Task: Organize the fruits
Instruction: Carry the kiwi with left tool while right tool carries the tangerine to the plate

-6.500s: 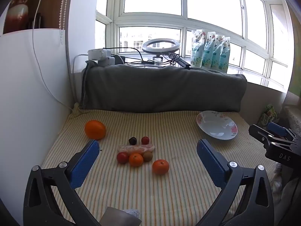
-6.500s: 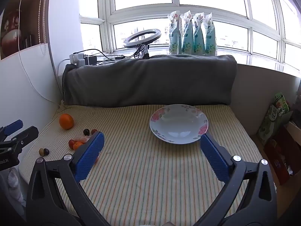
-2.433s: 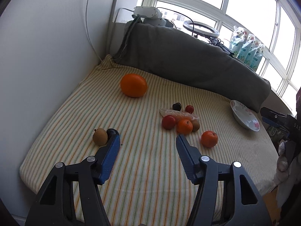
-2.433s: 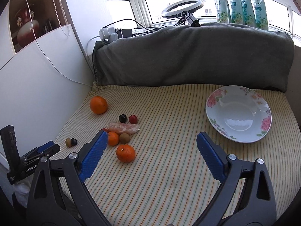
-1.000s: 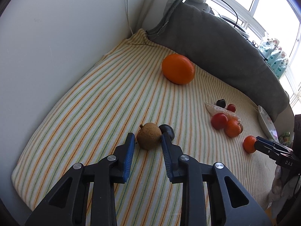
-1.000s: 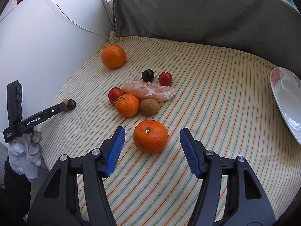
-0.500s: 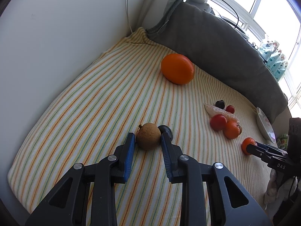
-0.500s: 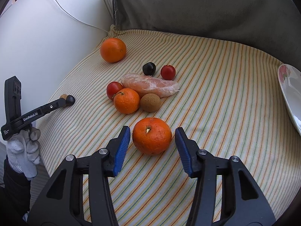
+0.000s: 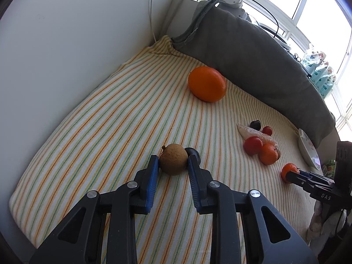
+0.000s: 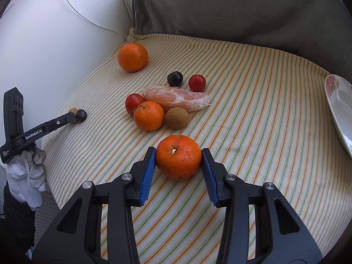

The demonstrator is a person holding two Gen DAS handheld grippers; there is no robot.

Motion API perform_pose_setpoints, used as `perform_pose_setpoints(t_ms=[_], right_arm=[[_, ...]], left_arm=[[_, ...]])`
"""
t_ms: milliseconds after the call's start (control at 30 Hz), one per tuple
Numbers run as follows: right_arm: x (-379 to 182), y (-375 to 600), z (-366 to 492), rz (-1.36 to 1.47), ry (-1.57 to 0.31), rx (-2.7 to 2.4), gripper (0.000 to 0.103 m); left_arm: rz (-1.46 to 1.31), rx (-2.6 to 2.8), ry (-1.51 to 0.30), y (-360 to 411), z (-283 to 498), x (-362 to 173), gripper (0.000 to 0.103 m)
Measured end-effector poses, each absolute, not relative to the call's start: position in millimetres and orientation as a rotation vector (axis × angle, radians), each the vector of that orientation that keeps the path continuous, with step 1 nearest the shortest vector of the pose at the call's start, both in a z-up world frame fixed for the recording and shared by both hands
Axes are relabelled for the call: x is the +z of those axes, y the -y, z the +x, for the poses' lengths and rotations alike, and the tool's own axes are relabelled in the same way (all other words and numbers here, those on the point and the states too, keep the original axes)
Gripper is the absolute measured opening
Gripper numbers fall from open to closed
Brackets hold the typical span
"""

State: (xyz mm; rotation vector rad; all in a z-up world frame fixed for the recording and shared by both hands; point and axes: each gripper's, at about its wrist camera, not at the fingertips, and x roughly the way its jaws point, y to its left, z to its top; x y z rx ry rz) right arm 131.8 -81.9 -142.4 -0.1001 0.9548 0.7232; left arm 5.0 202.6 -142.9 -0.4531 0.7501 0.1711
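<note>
Both pairs of fingers have been closed further since half a second ago, so that the brown fruit (image 9: 173, 159) is gripped by the left gripper (image 9: 172, 165) and the mandarin (image 10: 178, 160) by the right gripper (image 10: 178, 162), with the plate (image 10: 340, 110) lying well to the mandarin's right, nearer the right gripper.

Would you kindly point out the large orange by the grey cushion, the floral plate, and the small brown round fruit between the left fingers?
Large orange (image 9: 207, 84), left wrist view, centre of peel.
Floral plate (image 10: 336, 101), right wrist view, inner rim.
Small brown round fruit (image 9: 173, 159), left wrist view, middle of skin.
</note>
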Motion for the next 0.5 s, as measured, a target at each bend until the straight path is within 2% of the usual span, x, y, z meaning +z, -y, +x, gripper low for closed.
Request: perform_pose_setpoints(t_ms=[500], right_arm=[[-112,112,129,-0.063,-0.871,0.679,0.043]], left_arm=[[-0.374,0.080,-0.674,-159,13,-100,0.025]])
